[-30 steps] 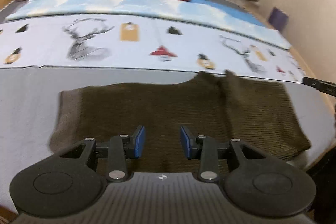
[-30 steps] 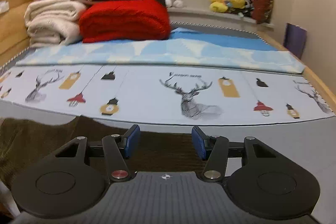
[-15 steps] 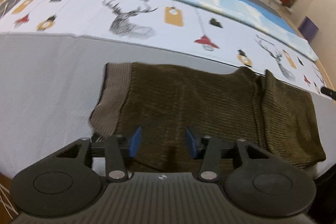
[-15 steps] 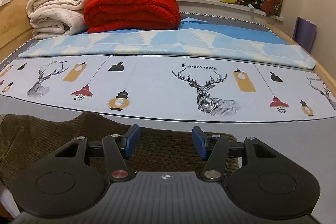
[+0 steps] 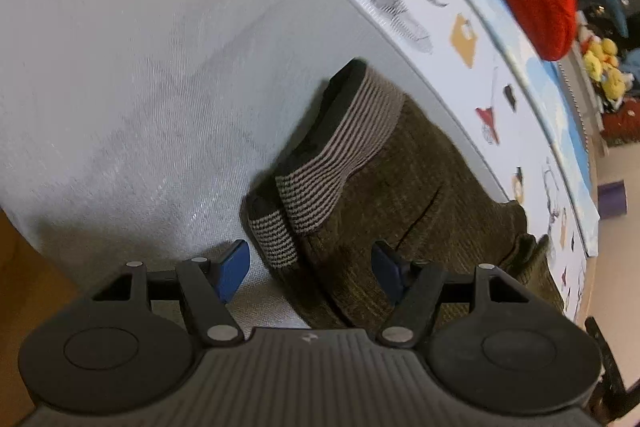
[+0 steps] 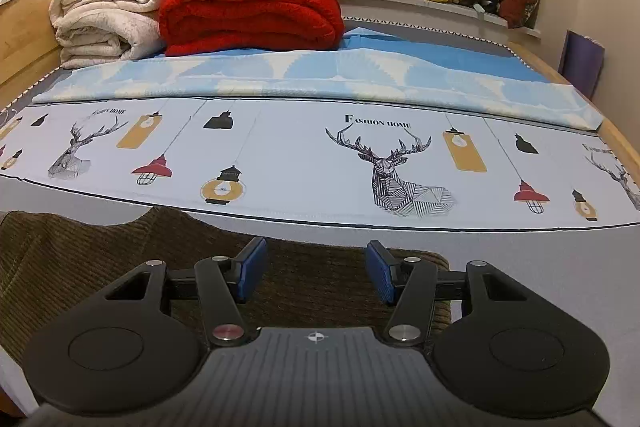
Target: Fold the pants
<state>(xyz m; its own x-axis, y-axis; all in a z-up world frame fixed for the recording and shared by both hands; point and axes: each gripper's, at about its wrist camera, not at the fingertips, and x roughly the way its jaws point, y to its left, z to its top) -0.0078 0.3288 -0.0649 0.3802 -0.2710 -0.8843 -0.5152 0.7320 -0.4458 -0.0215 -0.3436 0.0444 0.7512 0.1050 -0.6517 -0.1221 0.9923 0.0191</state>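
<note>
The pants (image 5: 404, 187) lie on the grey sheet (image 5: 120, 67) at the near edge of the bed, already doubled into a compact olive slab, so at least one fold looks done. The left gripper (image 5: 310, 263) tilts down over the striped waistband (image 5: 340, 147) corner; its jaws have just been opening and stand wide, straddling that corner without pressing it. The right gripper (image 6: 316, 269) hovers over the other end of the pants (image 6: 120, 259), jaws apart, nothing pinched. What is probably left: grasp both ends and bring one over the other for a final fold, then flatten it. The red blanket (image 6: 248, 11) and towel stack sit well apart at the headboard.
</note>
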